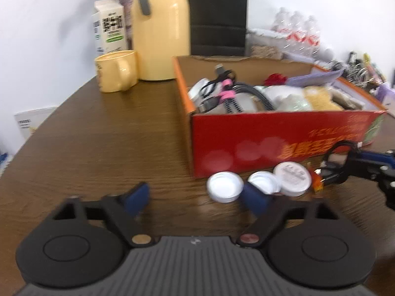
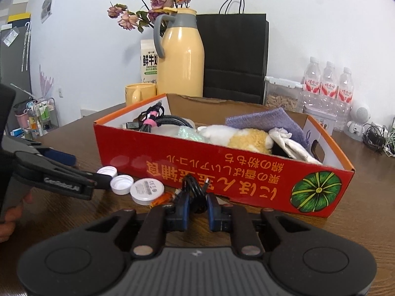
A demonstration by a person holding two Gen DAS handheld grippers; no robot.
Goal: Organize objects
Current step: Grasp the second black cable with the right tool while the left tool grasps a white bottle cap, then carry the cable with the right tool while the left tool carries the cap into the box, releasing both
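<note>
Reading "FRESH MILK", carton (image 2: 148, 61) behind box (image 2: 197, 165)

You are working at a wooden table (image 2: 358, 241) in what looks like a lived-in home or small office room. Against the white wall at the top of the frame stand a yellow thermos jug (image 2: 181, 56), a matching mug (image 2: 139, 93), a milk carton (image 2: 148, 61) and dried flowers (image 2: 148, 5). Upper right sit bottled water (image 2: 328, 86) and a snack container (image 2: 282, 96).
</note>
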